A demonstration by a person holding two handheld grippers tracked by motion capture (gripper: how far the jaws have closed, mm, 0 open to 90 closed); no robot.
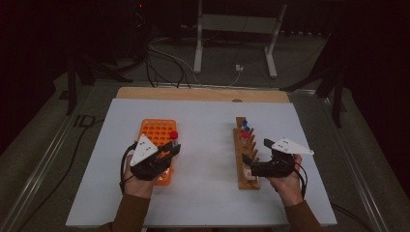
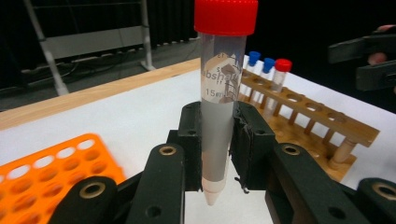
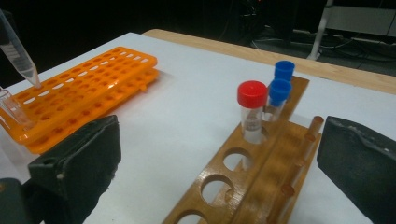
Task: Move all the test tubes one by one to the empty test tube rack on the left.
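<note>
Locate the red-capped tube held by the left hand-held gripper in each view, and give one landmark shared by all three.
High view: the held tube is left of centre, upright beside the orange rack's right edge, clamped by the left hand-held gripper.
Left gripper view: centre, upright, clamped between the jaws.
Right gripper view: its tip at the far left edge, above the orange rack.
Shared landmark: the wooden rack with three capped tubes.

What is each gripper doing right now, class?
Left gripper: jaws closed on the red-capped tube.
Right gripper: jaws open, holding nothing, by the wooden rack.
</note>
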